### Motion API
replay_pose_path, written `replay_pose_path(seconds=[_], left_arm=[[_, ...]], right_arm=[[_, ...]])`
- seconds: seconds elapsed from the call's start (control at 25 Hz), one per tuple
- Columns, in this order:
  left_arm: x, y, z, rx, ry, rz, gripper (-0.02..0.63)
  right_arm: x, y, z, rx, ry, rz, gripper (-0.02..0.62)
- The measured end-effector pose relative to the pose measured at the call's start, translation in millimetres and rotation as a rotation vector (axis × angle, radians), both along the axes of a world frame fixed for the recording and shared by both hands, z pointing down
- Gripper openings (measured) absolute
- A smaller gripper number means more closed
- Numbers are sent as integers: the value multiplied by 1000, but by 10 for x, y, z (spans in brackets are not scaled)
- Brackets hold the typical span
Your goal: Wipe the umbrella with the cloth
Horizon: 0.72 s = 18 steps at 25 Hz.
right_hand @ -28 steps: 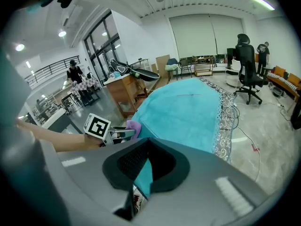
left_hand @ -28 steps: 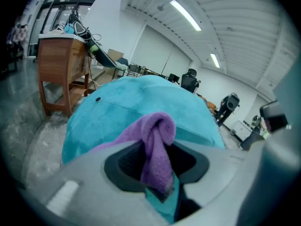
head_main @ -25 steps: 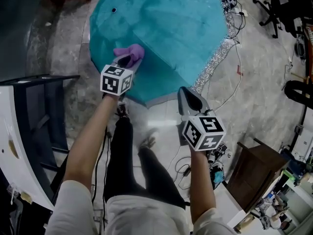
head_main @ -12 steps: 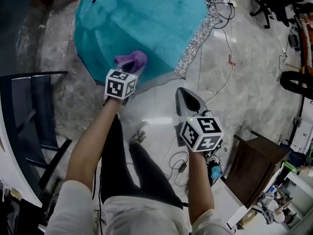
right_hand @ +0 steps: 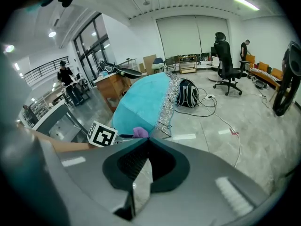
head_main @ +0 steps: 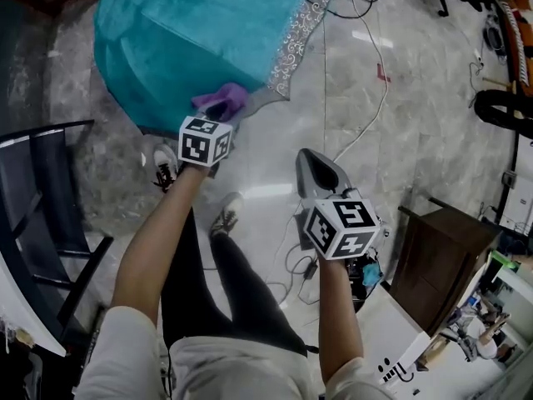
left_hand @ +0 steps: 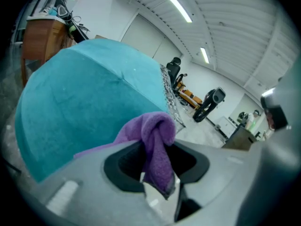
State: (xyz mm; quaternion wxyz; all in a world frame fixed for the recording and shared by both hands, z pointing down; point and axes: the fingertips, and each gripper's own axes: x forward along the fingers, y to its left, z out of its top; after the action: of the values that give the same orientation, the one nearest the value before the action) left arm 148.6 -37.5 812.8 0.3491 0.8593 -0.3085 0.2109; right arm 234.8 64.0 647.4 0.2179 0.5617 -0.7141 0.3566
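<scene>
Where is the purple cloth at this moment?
The purple cloth is clamped in the left gripper, left of centre in the head view, at the lower edge of the teal umbrella.

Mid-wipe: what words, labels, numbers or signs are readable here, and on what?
No words or numbers read clearly.
Left gripper and right gripper cubes: black-and-white square marker patterns, no lettering.
White box, head view's lower right: dark print, too small to read.
Red mark on the floor: no legible sign.
Teal umbrella, purple cloth: no print seen.
</scene>
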Motion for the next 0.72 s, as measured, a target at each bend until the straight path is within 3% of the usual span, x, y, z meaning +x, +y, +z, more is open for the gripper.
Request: replay_pose_path(seconds=[0.2, 0.4, 0.52, 0.72], left_arm=[[370, 305, 133, -40, 10, 65, 137], [505, 524, 33, -45, -8, 132, 137], [487, 583, -185, -30, -8, 152, 137], [273, 622, -904, 18, 23, 115, 137]], right_arm=[[267, 182, 57, -6, 10, 25, 5], [387, 265, -71, 8, 17, 43, 5], [373, 277, -230, 24, 14, 48, 5], [242, 260, -694, 75, 0, 35, 5]])
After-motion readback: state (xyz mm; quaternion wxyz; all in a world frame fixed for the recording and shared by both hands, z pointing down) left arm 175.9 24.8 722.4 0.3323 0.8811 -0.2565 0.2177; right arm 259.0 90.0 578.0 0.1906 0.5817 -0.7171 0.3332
